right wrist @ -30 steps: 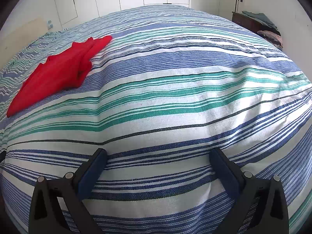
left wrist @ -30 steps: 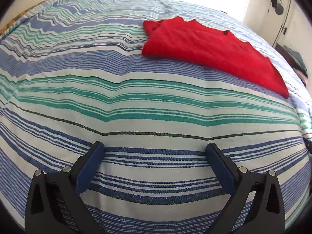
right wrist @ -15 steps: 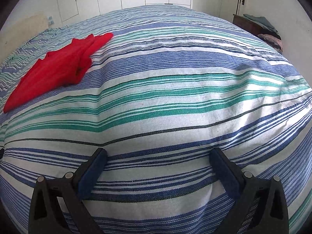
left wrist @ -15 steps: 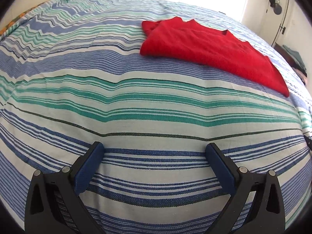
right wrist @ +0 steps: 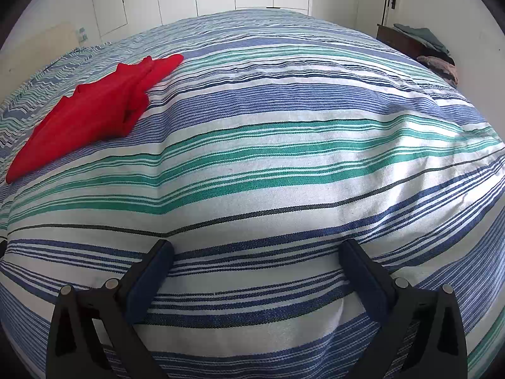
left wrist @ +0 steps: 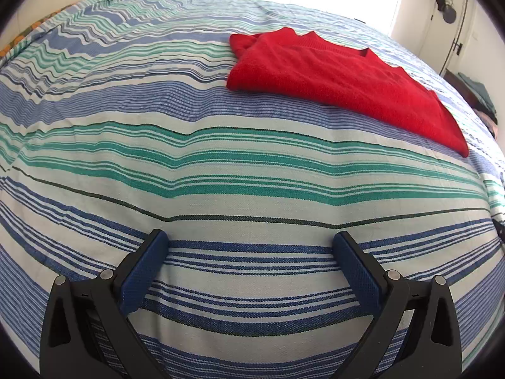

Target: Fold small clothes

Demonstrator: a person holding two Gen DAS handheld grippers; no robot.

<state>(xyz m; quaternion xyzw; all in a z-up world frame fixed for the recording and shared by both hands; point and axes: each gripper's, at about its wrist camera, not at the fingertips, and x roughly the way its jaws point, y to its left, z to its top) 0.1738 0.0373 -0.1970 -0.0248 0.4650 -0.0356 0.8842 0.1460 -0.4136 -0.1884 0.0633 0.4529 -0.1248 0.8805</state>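
While both of your tools hover low over the bed (left wrist: 252,164), neither one grips anything — your left hand-held gripper (left wrist: 251,241) has its blue pads spread wide over the striped cover, and your right hand-held gripper (right wrist: 257,251) stands spread just the same. You have the red sweater (left wrist: 341,79) lying flat on the bed, folded, well apart from both tools. From your left wrist view it lies toward the far right edge of the bed; from your right wrist view the same garment (right wrist: 91,112) sits toward the far left edge. A pile of clothes (right wrist: 432,52) rests on dark furniture beyond the bed's right side.
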